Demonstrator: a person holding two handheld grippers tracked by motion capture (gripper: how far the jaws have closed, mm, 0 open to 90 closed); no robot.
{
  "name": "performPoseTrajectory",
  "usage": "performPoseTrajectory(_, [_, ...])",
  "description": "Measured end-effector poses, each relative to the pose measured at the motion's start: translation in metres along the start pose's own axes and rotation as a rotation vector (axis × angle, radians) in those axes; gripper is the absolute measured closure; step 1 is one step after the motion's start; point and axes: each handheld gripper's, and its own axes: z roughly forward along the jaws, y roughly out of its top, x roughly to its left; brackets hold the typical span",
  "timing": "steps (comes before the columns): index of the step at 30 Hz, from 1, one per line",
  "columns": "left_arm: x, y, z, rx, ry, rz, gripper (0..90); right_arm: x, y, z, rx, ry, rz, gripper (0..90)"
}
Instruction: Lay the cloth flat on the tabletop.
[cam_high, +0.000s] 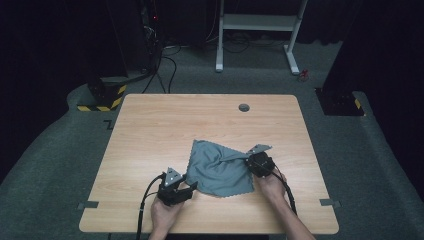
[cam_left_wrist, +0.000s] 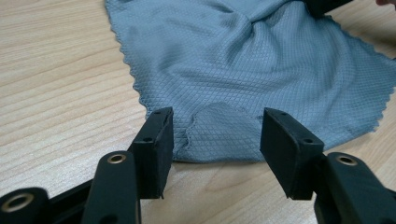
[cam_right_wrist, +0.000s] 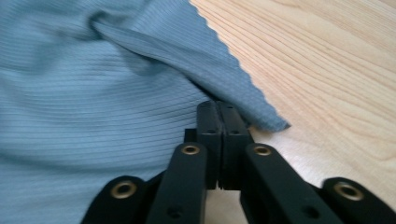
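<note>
**Right now: right gripper pinched on cloth edge, left gripper open at near corner**

Grey-blue square microfibre cloth with diamond weave and pinked edges lies rumpled on the near middle of the light wood-grain table, between the two hands.

Right gripper: jaws together, clamped on the cloth near its right corner. Folds radiate from the pinch point in the high view.

Left gripper: jaws apart, hovering low at the cloth's near edge, nothing pressed. A small turned-over flap of fabric sits in the gap between them.

Handling, judged:
- light, limp, no stiffness; it drapes and bunches wherever it is pulled
- weave looks grippy, so slip from the pads is unlikely, but a thin single layer needs a full close
- best hold: a corner or hem, not mid-panel; the near corner in front of the left gripper is the obvious second grab
- pulling with one hand alone just drags the whole cloth

Surface: smooth laminate, flat, low friction, round cable grommet near the far edge.

Room: dark, grey carpet, white desk frame beyond the table, hazard-striped base at far left, cables on the floor.
</note>
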Motion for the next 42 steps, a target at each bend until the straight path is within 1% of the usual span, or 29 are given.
performPoseTrajectory(1, [0.0, 0.0, 0.0, -0.003, -0.001, -0.005, 44.9, 0.001, -0.002, -0.004, -0.017, 0.016, 0.007, 86.3])
performPoseTrajectory(3, [-0.001, 0.0, 0.0, -0.004, 0.002, 0.0, 45.2, 0.004, -0.008, -0.016, -0.051, 0.049, 0.02, 83.8])
performPoseTrajectory(6, [-0.001, 0.0, -0.001, -0.005, -0.001, 0.0, 46.0, 0.015, -0.023, -0.035, -0.082, 0.089, 0.006, 81.1])
performPoseTrajectory(7, [0.0, -0.001, -0.001, -0.015, -0.006, -0.001, 46.5, 0.019, -0.029, -0.04, -0.086, 0.101, -0.001, 80.9])
performPoseTrajectory(8, [0.001, -0.001, -0.003, -0.026, -0.022, -0.008, 48.0, 0.024, -0.036, -0.045, -0.082, 0.103, -0.015, 80.6])
performPoseTrajectory(9, [0.002, -0.001, -0.004, -0.032, -0.033, -0.014, 51.7, 0.027, -0.043, -0.048, -0.086, 0.108, -0.016, 80.1])
performPoseTrajectory(10, [0.003, -0.002, -0.005, -0.037, -0.034, -0.008, 54.3, 0.029, -0.047, -0.05, -0.084, 0.115, -0.011, 79.7])
performPoseTrajectory(11, [0.003, -0.002, -0.006, -0.031, -0.041, 0.003, 57.3, 0.031, -0.053, -0.052, -0.085, 0.117, -0.018, 78.8])
performPoseTrajectory(12, [0.004, -0.002, -0.007, -0.02, -0.049, 0.012, 62.0, 0.033, -0.057, -0.053, -0.086, 0.111, -0.024, 77.8])
performPoseTrajectory(13, [0.004, -0.003, -0.008, -0.01, -0.064, 0.009, 65.0, 0.034, -0.061, -0.054, -0.086, 0.108, -0.015, 77.0])
performPoseTrajectory(14, [0.004, -0.002, -0.01, -0.004, -0.063, 0.021, 66.7, 0.034, -0.064, -0.055, -0.09, 0.116, -0.002, 76.3])
performPoseTrajectory(16, [0.004, 0.0, -0.016, -0.002, -0.058, 0.04, 71.4, 0.034, -0.068, -0.054, -0.093, 0.117, 0.0, 75.9])
performPoseTrajectory(18, [0.004, 0.006, -0.02, -0.006, -0.056, 0.042, 71.1, 0.035, -0.07, -0.053, -0.092, 0.116, 0.004, 75.9])
performPoseTrajectory(19, [0.004, 0.009, -0.02, -0.002, -0.057, 0.045, 69.1, 0.036, -0.07, -0.052, -0.097, 0.113, -0.003, 76.0])
performPoseTrajectory(21, [0.002, 0.016, -0.016, 0.019, -0.036, 0.067, 63.1, 0.038, -0.07, -0.051, -0.093, 0.105, -0.017, 76.2])
performPoseTrajectory(22, [0.001, 0.019, -0.012, 0.031, -0.022, 0.078, 61.5, 0.039, -0.07, -0.05, -0.088, 0.1, -0.022, 76.4])
performPoseTrajectory(23, [0.0, 0.023, -0.008, 0.045, -0.019, 0.081, 60.4, 0.04, -0.07, -0.05, -0.088, 0.096, -0.028, 76.7])
performPoseTrajectory(25, [0.001, 0.028, 0.003, 0.084, -0.018, 0.08, 58.1, 0.04, -0.07, -0.05, -0.09, 0.095, -0.026, 76.9])
performPoseTrajectory(26, [0.001, 0.03, 0.008, 0.096, -0.023, 0.072, 57.7, 0.039, -0.071, -0.05, -0.09, 0.097, -0.027, 77.1])
performPoseTrajectory(29, [-0.002, 0.033, 0.02, 0.142, -0.027, 0.098, 57.9, 0.04, -0.071, -0.05, -0.089, 0.093, -0.036, 79.0])
performPoseTrajectory(31, [-0.004, 0.033, 0.025, 0.156, -0.032, 0.107, 59.6, 0.041, -0.071, -0.05, -0.091, 0.096, -0.047, 81.3])
performPoseTrajectory(33, [-0.004, 0.032, 0.027, 0.173, -0.029, 0.119, 64.0, 0.04, -0.071, -0.05, -0.09, 0.095, -0.047, 84.1])
performPoseTrajectory(34, [-0.004, 0.032, 0.028, 0.18, -0.028, 0.124, 68.6, 0.04, -0.071, -0.05, -0.09, 0.093, -0.048, 85.5])
performPoseTrajectory(36, [-0.004, 0.032, 0.027, 0.184, -0.029, 0.153, 78.3, 0.04, -0.071, -0.05, -0.089, 0.091, -0.047, 87.8])
performPoseTrajectory(37, [-0.005, 0.032, 0.025, 0.192, -0.039, 0.161, 83.8, 0.04, -0.071, -0.05, -0.089, 0.09, -0.05, 88.8])
performPoseTrajectory(38, [-0.006, 0.031, 0.023, 0.191, -0.039, 0.172, 87.5, 0.041, -0.071, -0.05, -0.089, 0.087, -0.047, 89.1])
performPoseTrajectory(39, [-0.006, 0.031, 0.021, 0.191, -0.045, 0.174, 88.7, 0.041, -0.071, -0.05, -0.089, 0.086, -0.05, 89.4])
performPoseTrajectory(42, [-0.005, 0.029, 0.011, 0.17, -0.082, 0.16, 89.3, 0.041, -0.07, -0.051, -0.084, 0.084, -0.053, 89.8])
